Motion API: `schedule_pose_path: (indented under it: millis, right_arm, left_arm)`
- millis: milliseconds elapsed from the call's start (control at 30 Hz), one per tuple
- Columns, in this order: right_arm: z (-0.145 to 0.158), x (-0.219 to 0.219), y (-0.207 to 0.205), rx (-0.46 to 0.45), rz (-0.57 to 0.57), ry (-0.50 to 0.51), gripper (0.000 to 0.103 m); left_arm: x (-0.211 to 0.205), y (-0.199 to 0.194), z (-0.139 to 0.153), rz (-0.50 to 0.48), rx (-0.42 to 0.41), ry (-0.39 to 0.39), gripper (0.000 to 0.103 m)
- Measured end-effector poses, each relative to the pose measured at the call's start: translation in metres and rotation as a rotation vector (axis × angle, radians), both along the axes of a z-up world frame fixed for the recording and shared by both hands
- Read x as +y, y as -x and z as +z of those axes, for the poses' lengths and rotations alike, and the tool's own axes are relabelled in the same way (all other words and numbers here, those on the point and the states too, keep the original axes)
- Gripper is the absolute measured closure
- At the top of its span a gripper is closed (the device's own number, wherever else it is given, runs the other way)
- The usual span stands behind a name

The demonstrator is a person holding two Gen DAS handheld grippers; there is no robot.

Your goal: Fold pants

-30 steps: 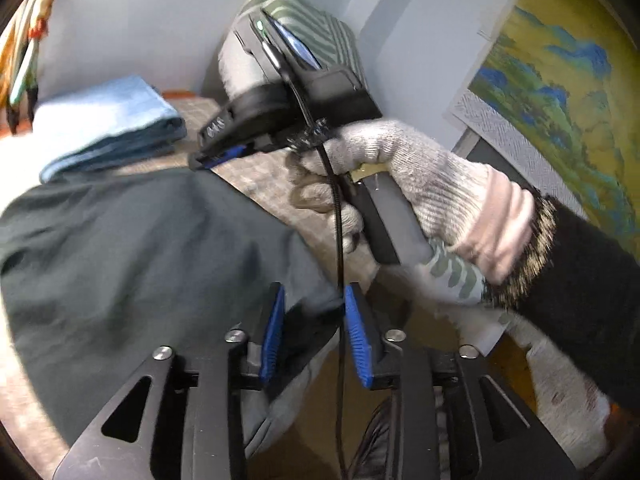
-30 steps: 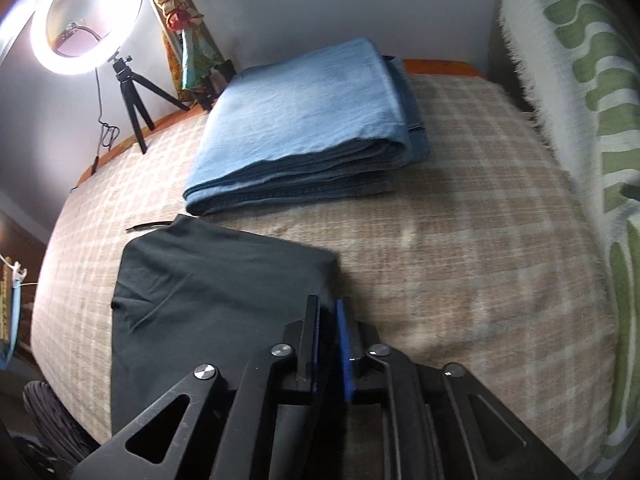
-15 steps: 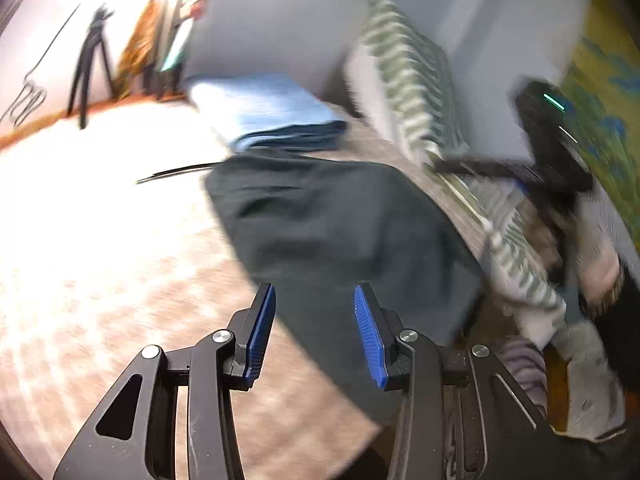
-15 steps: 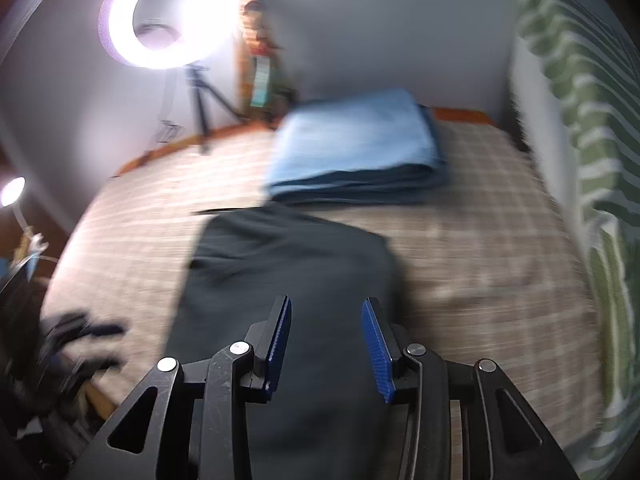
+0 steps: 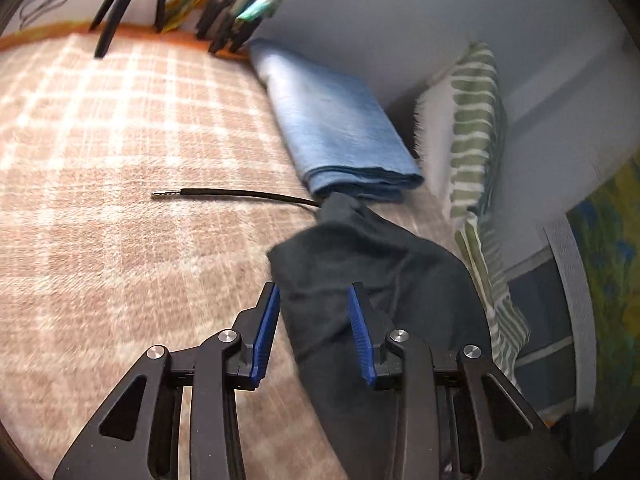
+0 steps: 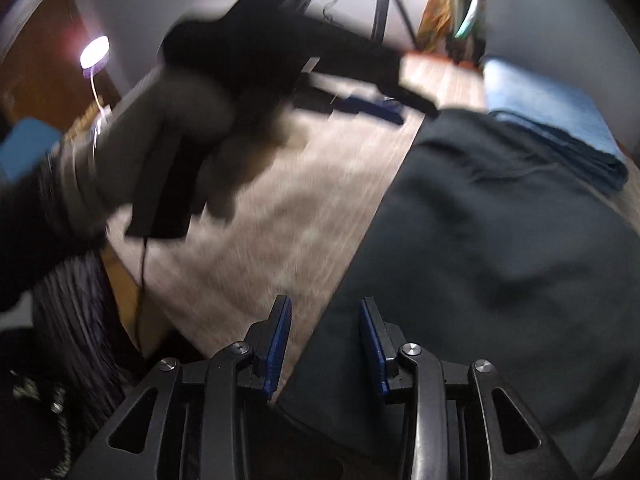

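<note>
Both tongs stand apart with nothing gripped: the left tongs (image 5: 314, 330) frame a bunched corner of the dark pants (image 5: 384, 280) between blue pads (image 5: 266, 332) that have just been narrowing without yet pressing the cloth, and the right tongs (image 6: 326, 344) hover over the near edge of the same pants (image 6: 500, 240), their jaws likewise drawing in slightly around no cloth. Placing one tool at each side of the garment suggests a two-point pickup for the next fold. A gloved hand (image 6: 168, 152) carrying the left tool crosses the right view, blurred. The pants lie on a bed covered by a tan checked blanket (image 5: 120, 160), their far end raised in a peak just beside a folded blue garment (image 5: 340, 132), probably set aside as finished. A black cord (image 5: 236, 194) runs out from under that peak. A green striped pillow (image 5: 476, 128) leans at the grey wall (image 5: 420, 16); tripod legs (image 5: 116, 4) stand at the far edge, and a small lamp (image 6: 95, 52) glows in the right view.
</note>
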State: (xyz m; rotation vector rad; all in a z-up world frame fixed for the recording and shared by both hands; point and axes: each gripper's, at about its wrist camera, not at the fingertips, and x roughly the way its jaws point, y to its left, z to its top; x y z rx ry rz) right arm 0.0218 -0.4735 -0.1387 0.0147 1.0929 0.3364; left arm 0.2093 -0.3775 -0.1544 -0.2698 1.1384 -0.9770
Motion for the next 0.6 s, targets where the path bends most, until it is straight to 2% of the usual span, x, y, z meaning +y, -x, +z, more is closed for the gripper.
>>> schedule_pose_path:
  millis: [100,267,400,600]
  right_arm:
    - [-0.005,0.004,0.004,0.012,0.015,0.046,0.07]
    - [-0.007,0.003,0.004,0.02,0.024,0.066,0.075]
    - [-0.006,0.005,0.006,0.007,0.05,0.107,0.077]
    - [-0.006,0.0,0.006,0.01,0.053,0.073,0.078]
  left_arm:
    - [0.0,-0.01,-0.013,0.019,0.048,0.004,0.087]
    - [0.001,-0.018,-0.023,0.042,0.08,0.03,0.099]
    - [0.0,-0.02,-0.022,0.064,0.057,0.027,0.102]
    - [-0.003,-0.026,-0.014,0.08,-0.008,-0.01,0.103]
